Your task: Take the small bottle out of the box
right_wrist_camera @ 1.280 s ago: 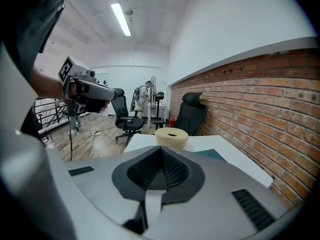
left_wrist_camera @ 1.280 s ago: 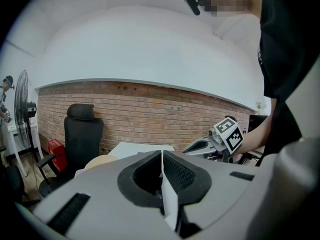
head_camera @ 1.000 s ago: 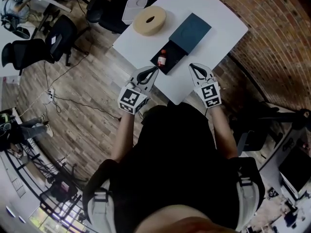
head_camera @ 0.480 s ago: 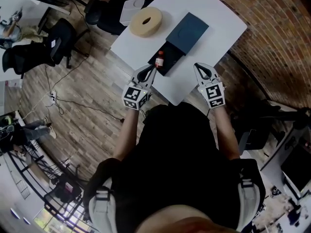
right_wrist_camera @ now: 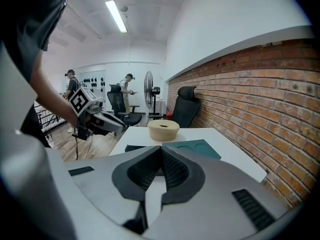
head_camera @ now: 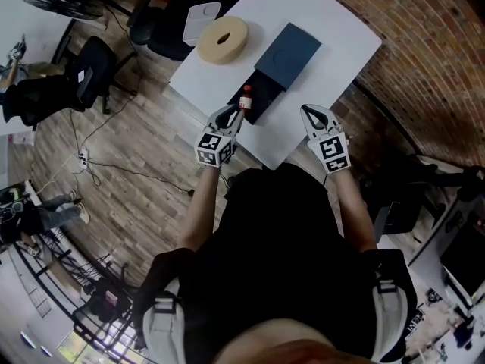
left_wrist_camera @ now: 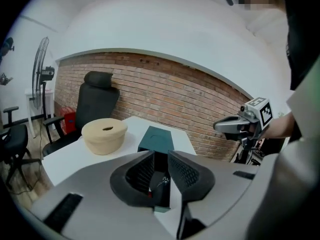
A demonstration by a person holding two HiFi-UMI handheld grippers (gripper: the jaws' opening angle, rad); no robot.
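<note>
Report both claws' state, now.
Left claw: open, jaws have just been opening; small bottle shows in the gap, not gripped.
Right claw: shut, empty.

Right gripper [right_wrist_camera: 161, 151], lower centre, jaws closed together, nothing between. Beyond: white table [right_wrist_camera: 235, 160] bearing beige ring-shaped object [right_wrist_camera: 163, 130] and dark teal box lid [right_wrist_camera: 200, 148]. Brick wall [right_wrist_camera: 260, 99], right.

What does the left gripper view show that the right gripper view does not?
Left only: the small red-capped bottle between the left tool's jaws, which have just been opening. Right only: two people standing in the background and a ceiling light strip. Both: the beige ring-shaped roll, dark teal box lid, white table, brick wall.
</note>
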